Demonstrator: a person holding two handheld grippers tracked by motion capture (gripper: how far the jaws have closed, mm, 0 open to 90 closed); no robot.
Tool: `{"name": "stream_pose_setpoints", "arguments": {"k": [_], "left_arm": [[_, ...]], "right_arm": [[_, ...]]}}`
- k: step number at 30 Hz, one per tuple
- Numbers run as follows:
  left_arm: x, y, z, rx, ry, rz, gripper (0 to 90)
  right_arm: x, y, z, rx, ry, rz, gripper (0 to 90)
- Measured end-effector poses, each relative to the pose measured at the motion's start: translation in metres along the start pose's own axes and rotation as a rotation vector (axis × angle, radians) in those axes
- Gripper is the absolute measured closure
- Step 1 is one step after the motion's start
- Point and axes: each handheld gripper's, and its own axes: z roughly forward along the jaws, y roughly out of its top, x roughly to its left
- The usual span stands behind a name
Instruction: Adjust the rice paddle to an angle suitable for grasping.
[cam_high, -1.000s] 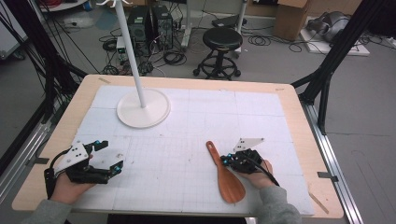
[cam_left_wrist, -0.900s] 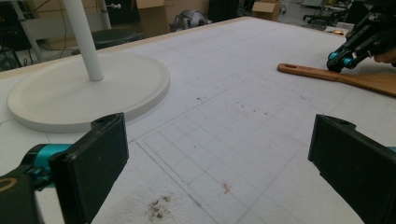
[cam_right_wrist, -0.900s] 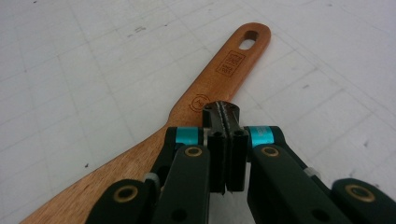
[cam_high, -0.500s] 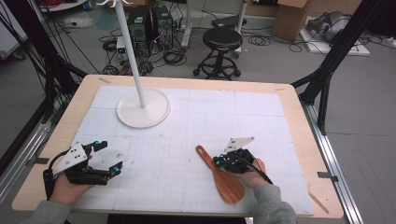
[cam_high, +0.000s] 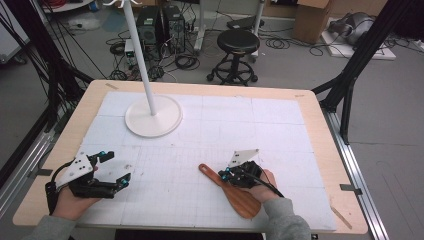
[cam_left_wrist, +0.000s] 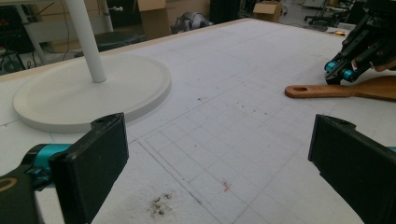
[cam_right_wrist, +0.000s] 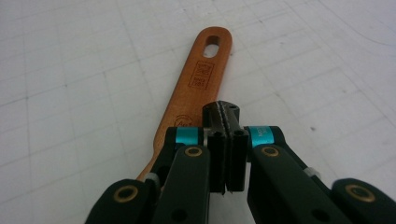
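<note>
Lab floor: stool (cam_high: 240, 41), cables | white gridded mat (cam_high: 280, 130) (smudged) | left gripper (cam_high: 111, 169) spread wide, empty | right gripper (cam_high: 226, 174) closed, empty

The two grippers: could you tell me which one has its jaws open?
The left gripper: its jaws stand wide apart. The right gripper, over the wooden spatula, has its jaws pressed together.

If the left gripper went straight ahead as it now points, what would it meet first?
Likely bare mat first; the left gripper aims between the stand base and the wooden spatula, though depth is unclear.
</note>
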Motion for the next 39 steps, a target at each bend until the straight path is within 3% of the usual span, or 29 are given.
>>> {"name": "stream_pose_setpoints", "arguments": {"k": [11, 21, 23, 29, 33, 35, 36, 39], "left_arm": [[0.000, 0.000, 0.001, 0.006, -0.002, 0.001, 5.5], [0.000, 0.000, 0.002, 0.007, -0.004, 0.002, 5.6], [0.000, 0.000, 0.002, 0.007, -0.004, 0.001, 5.6], [-0.001, 0.000, 0.003, 0.011, -0.012, 0.001, 5.6], [0.000, -0.001, 0.003, 0.013, -0.009, 0.003, 5.5], [0.000, -0.001, 0.003, 0.014, -0.011, 0.000, 5.6], [0.000, -0.001, 0.003, 0.013, -0.011, -0.003, 5.6], [0.000, -0.001, 0.004, 0.016, -0.011, -0.001, 5.6]], "right_arm": [[0.006, 0.006, 0.005, 0.003, 0.003, -0.032, 89.4], [0.014, 0.012, 0.012, 0.004, 0.051, -0.073, 89.6], [0.016, 0.014, 0.014, 0.005, 0.079, -0.077, 89.6], [0.018, 0.015, 0.015, 0.005, 0.072, -0.086, 89.3], [0.017, 0.017, 0.007, -0.042, 0.043, -0.070, 87.9], [0.017, 0.017, -0.001, -0.082, 0.031, -0.032, 76.4], [0.017, 0.017, -0.001, -0.082, 0.031, -0.032, 76.4], [0.019, 0.016, -0.006, -0.087, 0.044, -0.004, 58.7]]}}
